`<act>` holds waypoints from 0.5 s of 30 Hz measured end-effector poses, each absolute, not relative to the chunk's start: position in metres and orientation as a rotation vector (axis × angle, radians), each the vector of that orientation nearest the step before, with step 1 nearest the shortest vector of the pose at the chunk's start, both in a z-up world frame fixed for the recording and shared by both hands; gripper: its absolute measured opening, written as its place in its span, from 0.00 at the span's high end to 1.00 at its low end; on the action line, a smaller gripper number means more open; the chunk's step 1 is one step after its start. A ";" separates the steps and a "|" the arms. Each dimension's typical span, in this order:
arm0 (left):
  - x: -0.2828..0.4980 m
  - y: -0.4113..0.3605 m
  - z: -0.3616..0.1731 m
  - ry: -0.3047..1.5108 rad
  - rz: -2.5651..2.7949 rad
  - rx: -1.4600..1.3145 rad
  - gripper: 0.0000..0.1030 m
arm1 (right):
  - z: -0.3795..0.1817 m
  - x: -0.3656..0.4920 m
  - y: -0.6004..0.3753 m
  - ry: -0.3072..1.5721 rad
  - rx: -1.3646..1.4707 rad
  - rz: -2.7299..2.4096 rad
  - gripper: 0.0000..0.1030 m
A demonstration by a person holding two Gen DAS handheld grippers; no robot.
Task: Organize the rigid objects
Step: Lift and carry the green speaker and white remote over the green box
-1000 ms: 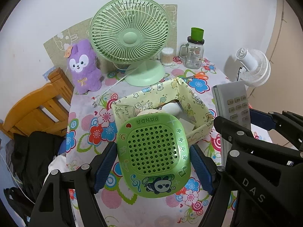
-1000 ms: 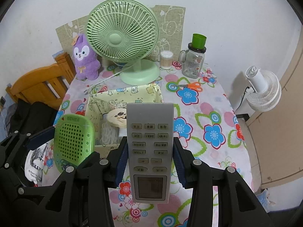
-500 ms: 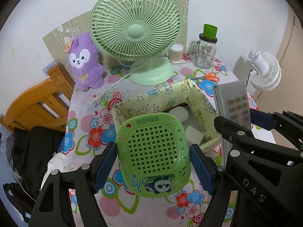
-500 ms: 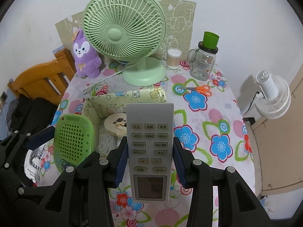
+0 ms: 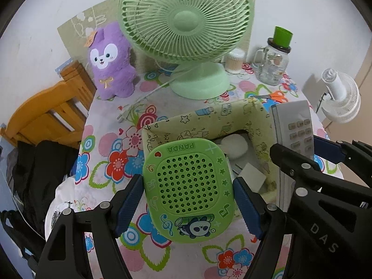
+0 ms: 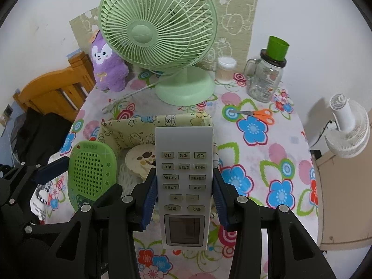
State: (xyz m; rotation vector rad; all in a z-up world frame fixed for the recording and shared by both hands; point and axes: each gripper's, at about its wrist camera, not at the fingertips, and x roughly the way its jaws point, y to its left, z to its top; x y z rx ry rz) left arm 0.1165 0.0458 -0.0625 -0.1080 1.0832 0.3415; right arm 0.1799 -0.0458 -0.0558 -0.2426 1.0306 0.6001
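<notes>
The left hand-held gripper (image 5: 188,200) clamps the green panda speaker (image 5: 189,190), the right hand-held gripper (image 6: 183,195) clamps the grey remote (image 6: 183,181), both above the fabric box (image 6: 130,132). Better lower one at a time, avoiding collision.

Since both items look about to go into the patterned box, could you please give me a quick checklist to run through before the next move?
1. Left gripper shut on the green panda case, held by both side edges: ok.
2. Right gripper shut on the remote control, held near mid-length: ok.
3. Patterned box open at the top: ok.
4. Free room inside the box: cannot tell; a round paw-print item and a white block already lie there.
5. Both held items over the box: not ok; both sit at its near edge.
6. The two grippers apart from each other: ok, but close.
</notes>
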 end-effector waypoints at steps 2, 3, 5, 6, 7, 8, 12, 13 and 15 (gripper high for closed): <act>0.120 0.048 -0.067 1.092 0.350 -0.115 0.23 | -0.060 0.185 -0.043 1.038 -0.246 0.608 0.54; 0.122 0.049 -0.068 1.094 0.352 -0.119 0.23 | -0.062 0.188 -0.041 1.044 -0.249 0.612 0.54; 0.126 0.051 -0.071 1.098 0.357 -0.125 0.23 | -0.065 0.192 -0.039 1.050 -0.251 0.619 0.54; 0.128 0.052 -0.073 1.100 0.359 -0.129 0.23 | -0.066 0.194 -0.038 1.053 -0.254 0.623 0.54; 0.130 0.054 -0.075 1.105 0.363 -0.134 0.23 | -0.068 0.197 -0.036 1.057 -0.255 0.627 0.54; 0.133 0.054 -0.077 1.107 0.365 -0.136 0.23 | -0.069 0.199 -0.035 1.060 -0.255 0.631 0.54; 0.141 0.057 -0.084 1.121 0.372 -0.146 0.23 | -0.075 0.207 -0.029 1.066 -0.266 0.645 0.54; 0.143 0.058 -0.085 1.124 0.373 -0.148 0.23 | -0.076 0.209 -0.028 1.069 -0.268 0.647 0.54; 0.148 0.060 -0.089 1.128 0.377 -0.153 0.23 | -0.079 0.213 -0.025 1.072 -0.272 0.652 0.54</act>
